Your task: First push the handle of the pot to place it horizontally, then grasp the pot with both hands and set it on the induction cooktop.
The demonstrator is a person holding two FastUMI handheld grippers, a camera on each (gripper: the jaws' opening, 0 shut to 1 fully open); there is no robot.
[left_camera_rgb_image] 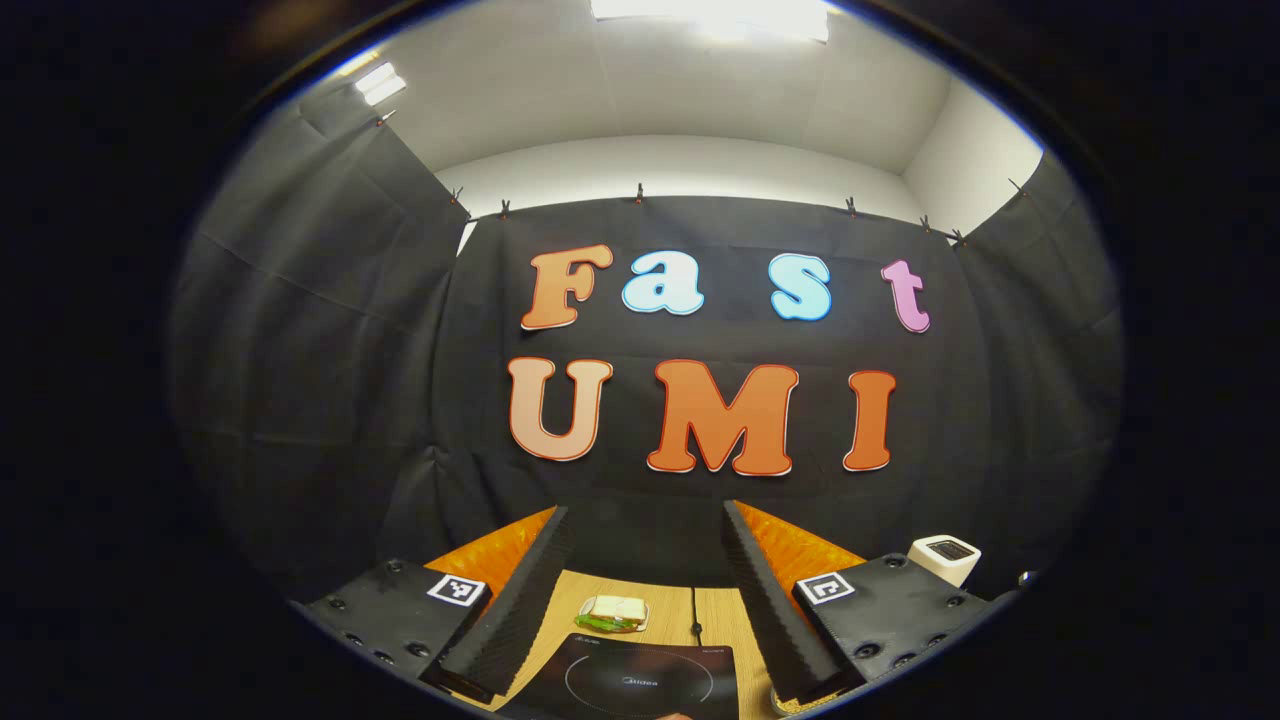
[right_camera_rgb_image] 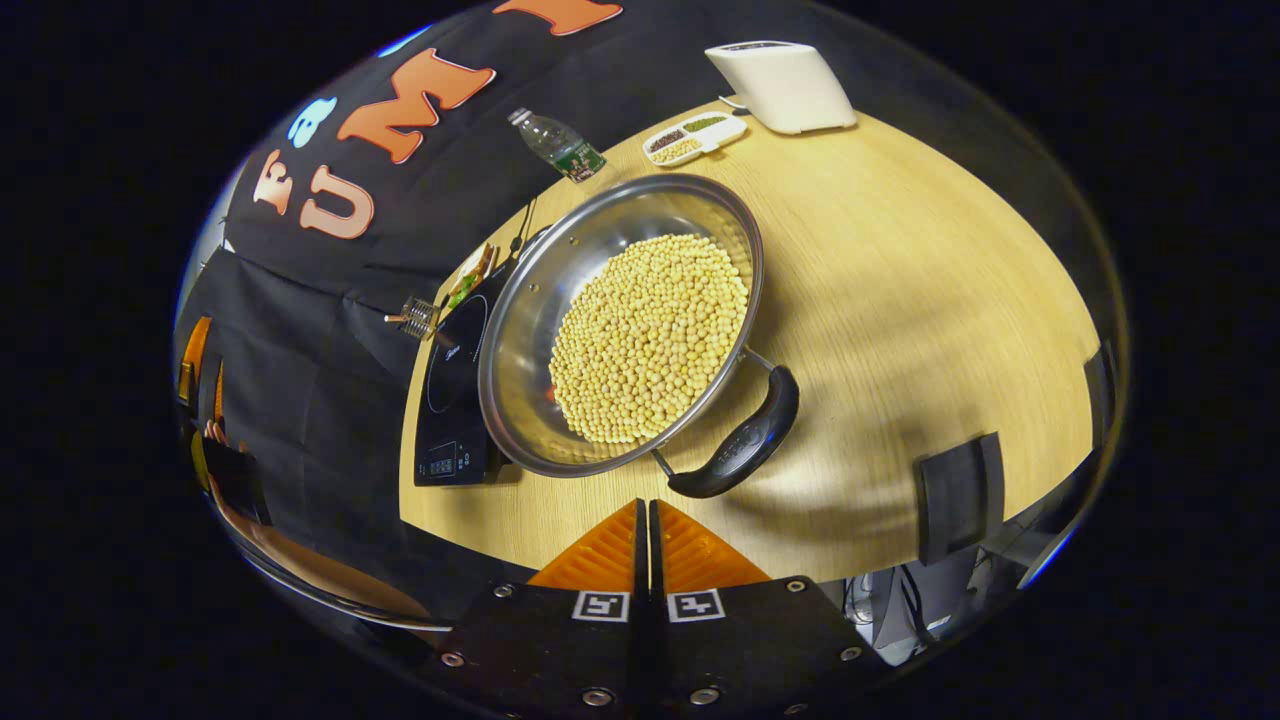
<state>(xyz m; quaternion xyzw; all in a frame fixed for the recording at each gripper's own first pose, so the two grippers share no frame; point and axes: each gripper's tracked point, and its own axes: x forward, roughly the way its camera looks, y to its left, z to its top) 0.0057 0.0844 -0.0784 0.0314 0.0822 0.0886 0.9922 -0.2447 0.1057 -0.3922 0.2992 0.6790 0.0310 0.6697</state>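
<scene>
Steel pot (right_camera_rgb_image: 620,330) full of beans, likely heavy, slick-walled; push via handle (right_camera_rgb_image: 740,445); right gripper (right_camera_rgb_image: 645,520) closed, empty; left gripper (left_camera_rgb_image: 640,590) wide open, empty.

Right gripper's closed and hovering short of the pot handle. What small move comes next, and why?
Probably ease the right gripper forward to meet the black handle and start nudging it. Its fingers are together, good for pushing, and a gap of bare table separates them from the handle. The pot, full of beans, sits beside the cooktop, not yet on it.
</scene>
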